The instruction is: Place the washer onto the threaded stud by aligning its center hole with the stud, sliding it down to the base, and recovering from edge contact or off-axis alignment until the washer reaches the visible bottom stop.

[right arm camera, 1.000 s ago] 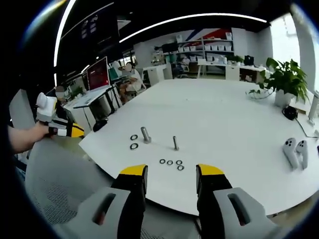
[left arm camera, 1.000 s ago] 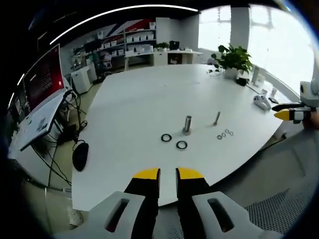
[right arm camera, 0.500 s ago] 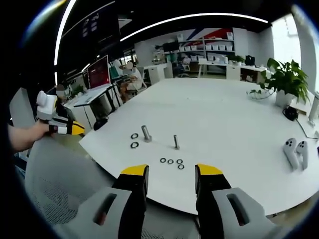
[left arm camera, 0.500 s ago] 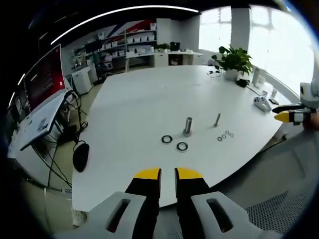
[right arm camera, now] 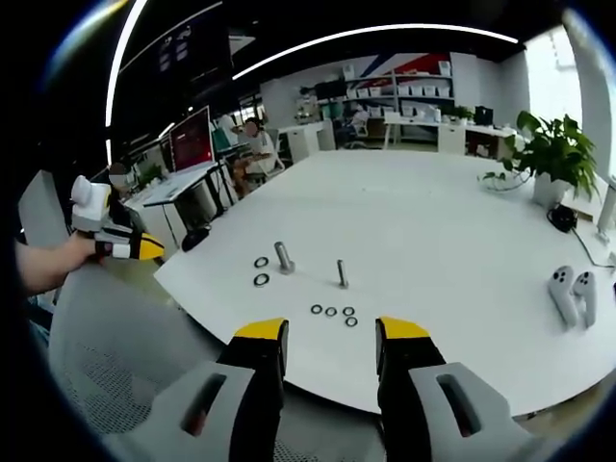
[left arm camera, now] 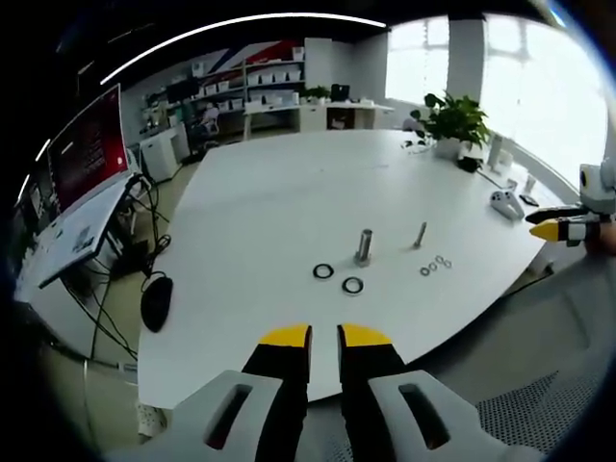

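Observation:
A thin threaded stud (right arm camera: 342,273) (left arm camera: 420,234) stands upright on the white table (right arm camera: 433,221), with three small washers (right arm camera: 332,313) (left arm camera: 433,265) lying in a row in front of it. A thicker bolt (right arm camera: 283,257) (left arm camera: 364,245) stands nearby with two dark rings (right arm camera: 261,270) (left arm camera: 338,278) beside it. My right gripper (right arm camera: 320,332) is open, held short of the table's near edge, nothing between its jaws. My left gripper (left arm camera: 323,334) is nearly shut and holds nothing, also off the table edge. The other gripper (right arm camera: 120,245) (left arm camera: 568,223) shows at the side of each view.
Two white controllers (right arm camera: 570,292) (left arm camera: 505,200) lie on the table at the right. A potted plant (right arm camera: 553,154) (left arm camera: 452,120) stands at the far edge. A mesh chair (right arm camera: 115,356) is below the table edge. Desks with a red monitor (left arm camera: 85,154) and shelves stand behind.
Both views have shifted only slightly; the grippers hold nearly still and the parts on the table have not moved.

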Demonstrator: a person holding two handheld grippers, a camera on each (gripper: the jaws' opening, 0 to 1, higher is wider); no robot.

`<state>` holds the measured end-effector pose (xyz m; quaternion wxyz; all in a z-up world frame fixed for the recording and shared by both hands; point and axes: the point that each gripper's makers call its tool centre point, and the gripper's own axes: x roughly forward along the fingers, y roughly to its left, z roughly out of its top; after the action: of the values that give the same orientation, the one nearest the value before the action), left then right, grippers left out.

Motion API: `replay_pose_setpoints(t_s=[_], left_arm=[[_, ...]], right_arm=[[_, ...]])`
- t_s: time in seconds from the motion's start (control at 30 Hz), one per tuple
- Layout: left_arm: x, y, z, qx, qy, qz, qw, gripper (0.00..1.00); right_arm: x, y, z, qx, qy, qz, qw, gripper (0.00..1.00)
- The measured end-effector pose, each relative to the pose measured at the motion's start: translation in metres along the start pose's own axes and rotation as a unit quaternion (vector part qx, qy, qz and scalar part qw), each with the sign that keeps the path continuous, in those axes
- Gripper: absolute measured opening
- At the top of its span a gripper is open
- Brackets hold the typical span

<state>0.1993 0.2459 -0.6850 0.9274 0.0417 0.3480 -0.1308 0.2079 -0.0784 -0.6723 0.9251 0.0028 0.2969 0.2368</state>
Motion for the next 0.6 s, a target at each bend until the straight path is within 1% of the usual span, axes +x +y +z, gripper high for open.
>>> replay_pose_setpoints(t_s=[0.1, 0.6], left_arm=[[0.0007, -0.0002, -0.0016, 0.001, 0.005, -0.001, 1.0, 0.08], [0.0005, -0.0007, -0.0022, 0.004, 0.009, 0.002, 0.9999, 0.08]], right_arm=[[0.0002, -0.0004, -0.0002, 0.001, 0.001, 0.0, 1.0, 0.38], [-0.0002, -0.0016, -0.0006, -0.005, 0.002, -0.001, 1.0, 0.36]])
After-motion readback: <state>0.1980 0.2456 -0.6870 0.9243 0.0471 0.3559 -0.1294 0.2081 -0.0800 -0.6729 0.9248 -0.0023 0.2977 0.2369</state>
